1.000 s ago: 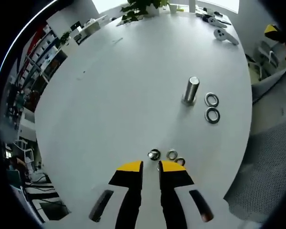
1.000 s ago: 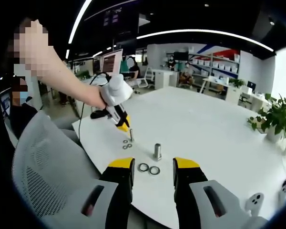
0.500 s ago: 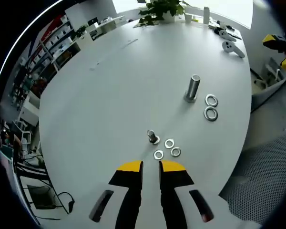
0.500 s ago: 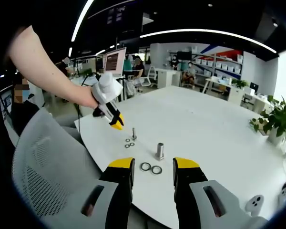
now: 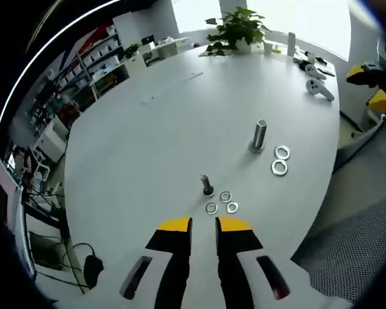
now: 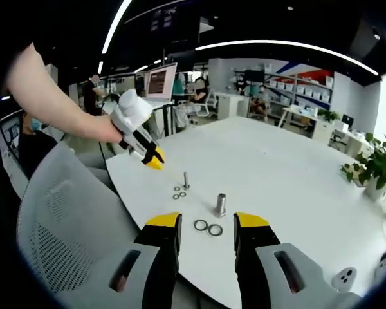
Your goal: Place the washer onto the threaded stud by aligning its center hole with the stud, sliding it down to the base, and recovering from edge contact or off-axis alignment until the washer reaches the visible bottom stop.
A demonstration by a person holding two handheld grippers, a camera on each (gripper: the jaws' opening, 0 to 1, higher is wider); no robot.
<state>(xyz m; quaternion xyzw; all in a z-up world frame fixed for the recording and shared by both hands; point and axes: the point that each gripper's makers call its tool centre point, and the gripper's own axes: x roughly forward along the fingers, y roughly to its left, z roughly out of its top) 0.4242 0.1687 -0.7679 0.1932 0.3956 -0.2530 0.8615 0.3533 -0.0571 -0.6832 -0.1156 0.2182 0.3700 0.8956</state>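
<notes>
Three small washers [image 5: 222, 203] are lying flat on the white table [image 5: 167, 129], close to its near edge and just beside the thin threaded stud [image 5: 206, 185], which is standing upright with nothing on it. Farther along the same edge a thicker metal cylinder [image 5: 258, 135] is standing, with two larger washers [image 5: 280, 159] next to it. The left gripper [image 5: 203, 224] is hovering above the near edge, its fingers almost closed and holding nothing. The right gripper [image 6: 206, 221] is waiting off the table edge near the larger washers, its fingers apart and empty. A potted plant [image 5: 238, 29] is sitting at the far edge.
</notes>
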